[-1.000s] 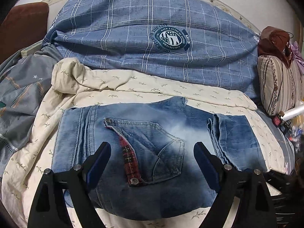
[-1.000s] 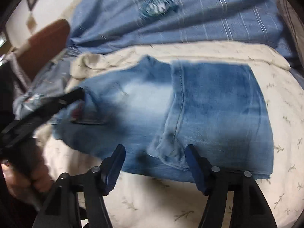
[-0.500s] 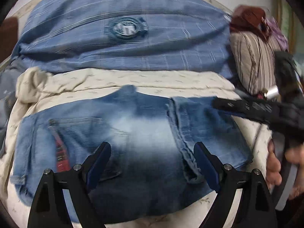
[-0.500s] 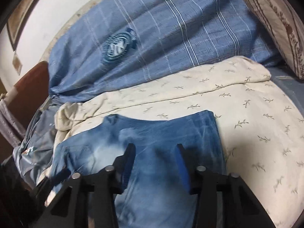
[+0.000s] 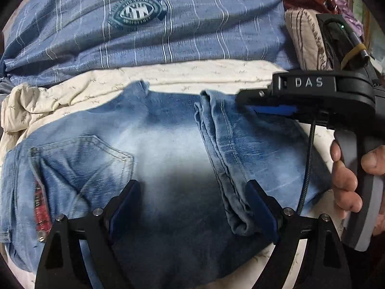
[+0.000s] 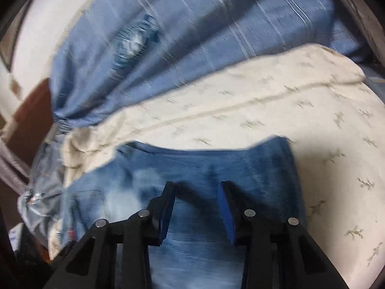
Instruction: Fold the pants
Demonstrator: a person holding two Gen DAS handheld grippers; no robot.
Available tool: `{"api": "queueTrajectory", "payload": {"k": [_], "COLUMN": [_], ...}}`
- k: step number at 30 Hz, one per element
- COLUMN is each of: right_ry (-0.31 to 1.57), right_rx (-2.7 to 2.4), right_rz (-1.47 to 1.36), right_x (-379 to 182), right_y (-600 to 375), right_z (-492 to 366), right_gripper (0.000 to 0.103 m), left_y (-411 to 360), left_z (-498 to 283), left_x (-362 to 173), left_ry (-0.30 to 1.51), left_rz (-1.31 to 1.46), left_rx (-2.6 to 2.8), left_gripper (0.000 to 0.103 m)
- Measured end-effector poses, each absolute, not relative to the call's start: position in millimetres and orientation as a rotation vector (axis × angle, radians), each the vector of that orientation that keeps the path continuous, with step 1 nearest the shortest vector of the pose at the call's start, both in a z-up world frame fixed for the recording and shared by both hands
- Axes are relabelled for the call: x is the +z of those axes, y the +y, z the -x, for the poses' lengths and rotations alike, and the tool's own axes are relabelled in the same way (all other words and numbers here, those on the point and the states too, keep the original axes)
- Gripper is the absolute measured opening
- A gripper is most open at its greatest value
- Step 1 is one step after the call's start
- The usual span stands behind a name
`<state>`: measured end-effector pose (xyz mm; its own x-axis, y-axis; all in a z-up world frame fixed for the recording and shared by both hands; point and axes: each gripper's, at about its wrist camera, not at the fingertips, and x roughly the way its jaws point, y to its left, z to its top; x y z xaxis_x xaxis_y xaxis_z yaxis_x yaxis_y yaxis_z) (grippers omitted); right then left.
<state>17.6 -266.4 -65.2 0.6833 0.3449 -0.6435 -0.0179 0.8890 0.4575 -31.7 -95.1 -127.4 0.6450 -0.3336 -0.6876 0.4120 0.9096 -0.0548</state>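
Faded blue jeans lie folded on a cream blanket, the back pocket and a red plaid trim at the left, and the leg ends laid over the right part. My left gripper hovers low over the middle of the jeans, jaws wide open, nothing between them. My right gripper stands over the jeans' far right part, jaws drawn in to a narrow gap with flat denim under them and no fold pinched. From the side, the right gripper reaches in over the leg ends.
The cream leaf-print blanket covers the bed around the jeans. A blue plaid duvet with a crest is heaped behind. A striped pillow sits at the right. A person's hand grips the right gripper's handle.
The right gripper's jaws have narrowed, and it has swung over the jeans' right part, coming into the left wrist view. The left gripper slid right across the jeans and sank a little, still wide open.
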Motion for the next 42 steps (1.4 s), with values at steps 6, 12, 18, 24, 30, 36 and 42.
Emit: {"api": "queueTrajectory", "payload": {"k": [6, 12, 18, 24, 30, 36, 42], "right_ry": [0.888, 0.879, 0.799, 0.775, 0.778, 0.808, 0.785], "right_rx": [0.211, 0.195, 0.335, 0.466, 0.581, 0.6, 0.579], "right_rz": [-0.312, -0.267, -0.323, -0.31, -0.27, -0.308, -0.308], "right_x": [-80.9, -83.1, -66.2, -62.2, -63.1, -67.9, -64.8], "right_y": [-227.7, -219.6, -215.1, -182.0, -144.8, -137.5, -150.0], "right_z": [-31.0, -25.7, 13.4, 42.3, 68.7, 87.2, 92.5], "right_gripper": [0.04, 0.04, 0.041, 0.046, 0.046, 0.046, 0.046], "left_y": [-57.8, 3.5, 97.0, 151.5, 169.0, 166.4, 161.5], "left_z": [61.1, 80.1, 97.6, 103.9, 108.1, 93.1, 44.8], "left_x": [-108.2, -91.9, -86.8, -86.9, -96.4, -109.1, -124.5], "left_ry": [0.636, 0.569, 0.608, 0.669, 0.779, 0.857, 0.957], "left_rz": [-0.108, -0.046, 0.219, 0.393, 0.568, 0.662, 0.665], "left_rx": [-0.391, -0.242, -0.066, 0.049, 0.037, 0.015, -0.047], "left_gripper": [0.089, 0.089, 0.089, 0.089, 0.089, 0.089, 0.089]}}
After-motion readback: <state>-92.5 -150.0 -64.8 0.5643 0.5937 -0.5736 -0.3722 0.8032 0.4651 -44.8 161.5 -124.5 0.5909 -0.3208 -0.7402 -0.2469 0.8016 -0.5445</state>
